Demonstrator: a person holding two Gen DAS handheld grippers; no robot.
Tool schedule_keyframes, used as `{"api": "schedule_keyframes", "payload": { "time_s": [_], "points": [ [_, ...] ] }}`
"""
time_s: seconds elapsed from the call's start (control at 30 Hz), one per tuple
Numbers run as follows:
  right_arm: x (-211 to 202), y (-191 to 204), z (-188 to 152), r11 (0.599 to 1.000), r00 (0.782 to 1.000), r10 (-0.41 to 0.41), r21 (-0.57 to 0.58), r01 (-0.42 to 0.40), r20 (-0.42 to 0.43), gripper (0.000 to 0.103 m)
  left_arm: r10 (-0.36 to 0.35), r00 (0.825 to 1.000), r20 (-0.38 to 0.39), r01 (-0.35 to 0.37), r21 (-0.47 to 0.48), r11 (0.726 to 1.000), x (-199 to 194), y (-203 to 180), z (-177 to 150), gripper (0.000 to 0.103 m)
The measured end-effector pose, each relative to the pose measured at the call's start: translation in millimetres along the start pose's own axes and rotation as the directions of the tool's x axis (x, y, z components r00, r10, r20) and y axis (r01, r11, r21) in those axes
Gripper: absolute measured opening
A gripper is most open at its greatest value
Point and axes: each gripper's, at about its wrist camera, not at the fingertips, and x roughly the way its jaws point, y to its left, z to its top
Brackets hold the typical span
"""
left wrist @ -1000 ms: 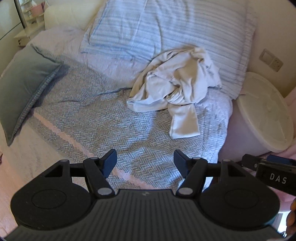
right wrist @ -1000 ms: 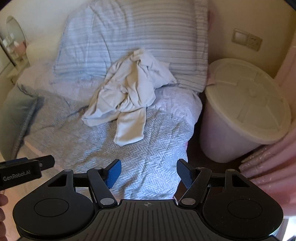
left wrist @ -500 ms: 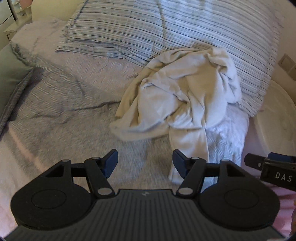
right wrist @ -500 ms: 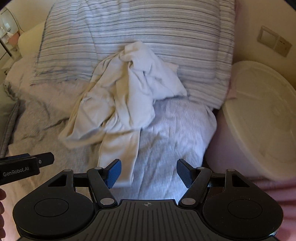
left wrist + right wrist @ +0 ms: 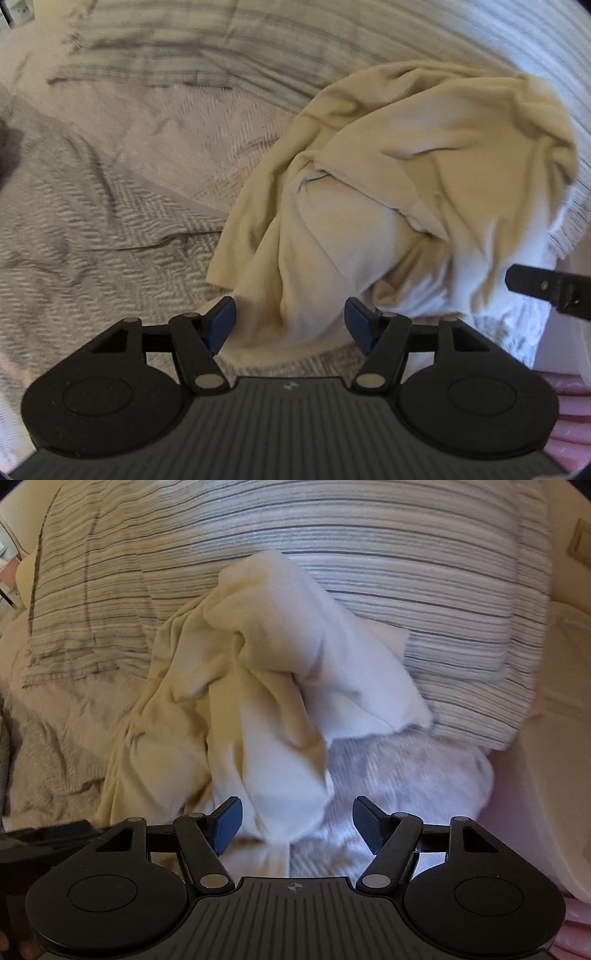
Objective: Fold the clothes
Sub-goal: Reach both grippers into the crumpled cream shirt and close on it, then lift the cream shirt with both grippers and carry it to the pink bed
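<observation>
With the left claw (image 5: 290, 325) and right claw (image 5: 297, 825) both wide apart, we should pinch the shirt (image 5: 388, 206) by its 6 o'clock edge, not the bed (image 5: 92, 236).

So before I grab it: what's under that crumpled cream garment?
The cream garment lies on the grey blanket and against the striped pillow; anything beneath its folds is hidden.

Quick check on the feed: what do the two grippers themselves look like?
Both match. The left gripper and right gripper each have a black ribbed body, two round black discs, black linkage arms with silver pivot pins, blue ribbed pads, and a small white logo. No cables or sleeves visible.
</observation>
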Motion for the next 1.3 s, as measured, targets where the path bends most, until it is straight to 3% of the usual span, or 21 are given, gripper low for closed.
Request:
{"api": "schedule_keyframes", "payload": {
  "time_s": [0.07,0.13,0.2,0.23,0.27,0.3,0.4,0.57,0.63,0.77,0.9,1.03,1.1,1.13,1.2,1.3],
  "points": [
    [10.5,1.0,4.2,1.000,1.000,0.009,-0.004,-0.009,0.003,0.070,-0.018,1.000,-0.007,0.018,-0.011,1.000,12.0,2.2,2.7,0.060],
    [18.8,3.5,7.1,1.000,1.000,0.017,-0.024,-0.016,0.010,0.069,-0.025,1.000,-0.009,0.025,-0.019,1.000,19.9,2.9,4.0,0.039],
    [21.2,7.9,7.6,0.998,0.999,0.028,-0.057,-0.027,0.027,0.065,-0.032,0.999,-0.004,0.032,-0.031,0.999,20.5,6.0,3.7,0.027],
    [20.0,10.5,7.0,0.996,0.999,0.033,-0.080,-0.030,0.037,0.035,-0.051,0.999,0.001,0.051,-0.042,0.998,17.3,9.3,3.4,0.015],
    [18.7,13.3,6.9,0.994,0.999,0.038,-0.103,-0.034,0.038,0.023,-0.070,0.998,0.007,0.071,-0.054,0.996,14.2,12.6,3.0,0.009],
    [15.3,16.1,7.2,0.992,0.999,0.044,-0.124,-0.040,0.032,0.020,-0.107,0.994,0.019,0.109,-0.079,0.991,8.1,17.6,2.1,0.005],
    [-7.3,24.6,8.6,0.984,0.996,0.070,-0.165,-0.061,0.049,0.015,-0.167,0.982,0.084,0.177,-0.129,0.976,-22.8,30.0,-3.8,0.005],
    [-63.8,54.4,14.8,0.950,0.979,0.160,-0.290,-0.118,0.126,0.013,-0.157,0.964,0.213,0.197,-0.181,0.963,-92.4,50.3,-26.5,0.004],
    [-91.1,70.7,15.5,0.925,0.964,0.218,-0.348,-0.153,0.155,0.013,-0.118,0.951,0.285,0.188,-0.233,0.954,-125.1,62.2,-41.7,0.004],
    [-147.4,110.9,-0.6,0.853,0.914,0.363,-0.461,-0.246,0.183,0.013,0.021,0.901,0.434,0.148,-0.351,0.924,-208.2,85.9,-94.6,0.004],
    [-209.1,159.8,-39.2,0.742,0.834,0.522,-0.576,-0.341,0.178,0.013,0.182,0.821,0.541,0.096,-0.446,0.890,-301.8,109.4,-172.3,0.004],
    [-268.3,217.7,-91.9,0.607,0.725,0.677,-0.654,-0.452,0.127,0.013,0.347,0.715,0.607,0.052,-0.541,0.839,-397.1,127.9,-259.4,0.004],
    [-299.2,248.3,-120.4,0.524,0.660,0.746,-0.689,-0.500,0.090,0.013,0.437,0.652,0.619,0.014,-0.586,0.810,-443.7,135.8,-301.7,0.004],
    [-316.1,262.4,-135.1,0.482,0.623,0.779,-0.704,-0.522,0.071,0.013,0.484,0.613,0.625,-0.007,-0.608,0.794,-469.2,139.3,-325.0,0.004],
    [-350.0,290.5,-164.4,0.391,0.541,0.841,-0.725,-0.568,0.029,0.013,0.562,0.536,0.630,-0.032,-0.651,0.759,-515.8,143.9,-367.4,0.004],
    [-398.9,326.0,-206.8,0.260,0.418,0.908,-0.746,-0.613,-0.027,0.013,0.667,0.438,0.603,-0.081,-0.713,0.697,-581.3,148.4,-426.0,0.004]
  ]
}}
